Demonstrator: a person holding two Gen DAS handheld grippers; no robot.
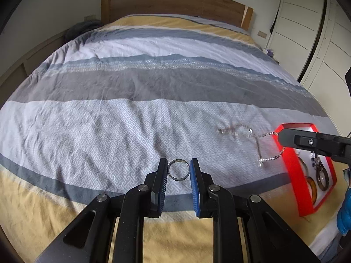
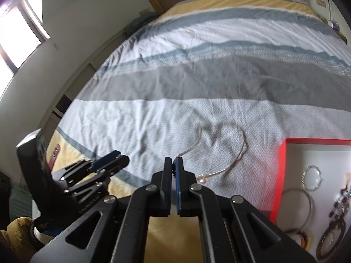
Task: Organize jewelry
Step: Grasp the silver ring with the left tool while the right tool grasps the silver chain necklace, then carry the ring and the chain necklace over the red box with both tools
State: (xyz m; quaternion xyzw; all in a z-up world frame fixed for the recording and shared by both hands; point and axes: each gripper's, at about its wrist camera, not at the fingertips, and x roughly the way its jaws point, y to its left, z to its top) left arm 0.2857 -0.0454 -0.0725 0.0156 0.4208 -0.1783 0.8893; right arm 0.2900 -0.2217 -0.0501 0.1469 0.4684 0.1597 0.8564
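Two grippers work above a bed (image 1: 136,100) spread with a striped grey, white and yellow cover. The left gripper (image 1: 178,168) has its fingers clenched on a silver ring (image 1: 178,169), which stands upright between the pads, clear of the cover. The right gripper (image 2: 174,164) has its fingers clamped tight on one end of a thin silver chain (image 2: 237,153); the rest of the chain trails blurred across the patterned pale stripe and loops back towards the gripper. Just to the right of the chain lies a red tray (image 2: 278,175) with a white floor, holding several bangles (image 2: 303,206) and a dark beaded piece (image 2: 339,206).
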